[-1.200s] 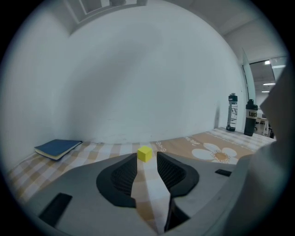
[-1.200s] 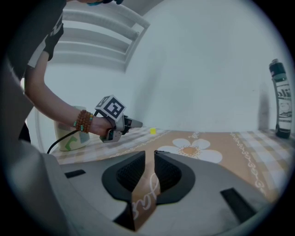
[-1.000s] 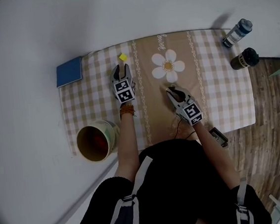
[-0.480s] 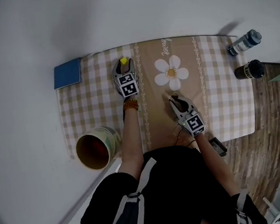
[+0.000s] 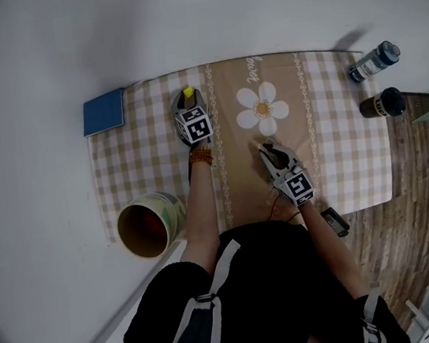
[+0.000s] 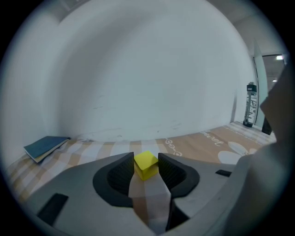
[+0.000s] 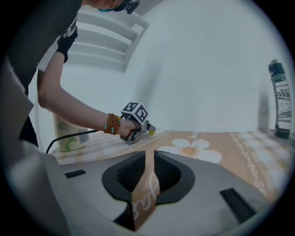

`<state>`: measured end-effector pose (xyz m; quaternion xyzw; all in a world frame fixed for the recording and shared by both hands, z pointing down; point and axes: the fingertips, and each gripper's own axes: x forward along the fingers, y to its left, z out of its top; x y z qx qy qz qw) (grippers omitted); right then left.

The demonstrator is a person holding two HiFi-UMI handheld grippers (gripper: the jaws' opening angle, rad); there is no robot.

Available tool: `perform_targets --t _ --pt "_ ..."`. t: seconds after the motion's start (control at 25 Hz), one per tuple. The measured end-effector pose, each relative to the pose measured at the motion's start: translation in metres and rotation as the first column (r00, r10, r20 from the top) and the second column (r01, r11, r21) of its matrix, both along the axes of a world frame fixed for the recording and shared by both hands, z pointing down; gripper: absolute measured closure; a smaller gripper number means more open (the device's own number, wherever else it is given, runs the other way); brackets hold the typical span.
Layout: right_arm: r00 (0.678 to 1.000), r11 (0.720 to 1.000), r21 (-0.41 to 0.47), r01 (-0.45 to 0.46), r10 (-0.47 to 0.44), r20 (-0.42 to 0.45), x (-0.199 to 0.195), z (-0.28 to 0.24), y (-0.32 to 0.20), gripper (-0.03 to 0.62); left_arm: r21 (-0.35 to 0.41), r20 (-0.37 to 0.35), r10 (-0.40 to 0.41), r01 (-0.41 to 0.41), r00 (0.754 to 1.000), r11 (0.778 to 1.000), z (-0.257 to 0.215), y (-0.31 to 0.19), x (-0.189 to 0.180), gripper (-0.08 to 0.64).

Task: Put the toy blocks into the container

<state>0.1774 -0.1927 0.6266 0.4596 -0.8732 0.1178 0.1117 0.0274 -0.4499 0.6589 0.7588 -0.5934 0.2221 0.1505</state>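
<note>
A small yellow block point(image 6: 146, 165) lies on the checked tablecloth point(image 5: 144, 151) near the table's far edge. My left gripper point(image 6: 146, 168) has just been closing; its two pads now touch the block's sides, and the block still rests on the cloth. From the head view, that gripper point(image 5: 189, 99) reaches over the yellow block point(image 5: 189, 93). The right gripper point(image 5: 266, 149) hovers low near the daisy print, jaws all but shut with only cloth showing in the slit. The beige bucket point(image 5: 169, 203) stands at the table's near left corner, with something red inside.
A blue book point(image 5: 104, 112) lies at the far left corner. Two bottles point(image 5: 371, 63) point(image 5: 381, 103) stand at the far right, by the table's edge. A black device point(image 5: 334, 221) on a cable sits at the near edge beside the right arm. A white wall runs behind the table.
The left gripper has moved toward the far edge and come down over the yellow block, which now sits between its jaws. The right gripper has stayed where it was.
</note>
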Motion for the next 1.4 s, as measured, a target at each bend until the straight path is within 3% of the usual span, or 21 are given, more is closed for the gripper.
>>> perform_targets --t 0.16,0.4,0.56,0.64,0.88,1.2,1.4 --pt "1.000 1.000 0.011 -0.002 0.002 0.003 0.001 -0.001 0.000 0.557 0.001 -0.026 0.015 -0.015 1.000 1.000 -0.007 0.017 0.002 0.391" --pt "1.000 1.000 0.010 -0.021 0.021 -0.002 -0.004 0.007 0.016 0.557 0.043 -0.011 0.118 -0.118 0.993 0.992 -0.033 0.084 0.009 0.391" --pt "0.995 0.995 0.075 0.073 -0.068 -0.067 -0.003 0.027 0.032 0.584 0.133 -0.067 0.070 -0.060 0.995 0.989 -0.034 0.157 -0.007 0.390" --pt "0.996 0.994 0.090 0.068 -0.062 -0.065 -0.001 0.027 0.032 0.585 0.150 -0.063 0.085 -0.075 0.994 0.986 -0.040 0.180 -0.007 0.390" --pt "1.000 1.000 0.012 0.011 -0.011 0.008 -0.002 0.002 0.007 0.584 0.095 -0.010 0.149 -0.148 0.989 0.984 -0.083 0.209 -0.015 0.390" --pt "1.000 1.000 0.011 -0.007 0.007 0.003 -0.003 0.004 0.007 0.588 0.137 -0.053 0.202 -0.193 0.978 0.971 -0.113 0.290 -0.022 0.390" --pt "1.000 1.000 0.005 -0.006 0.006 -0.004 -0.002 0.005 0.005 0.589 0.229 -0.044 0.214 -0.199 0.976 0.953 -0.163 0.325 -0.037 0.390"
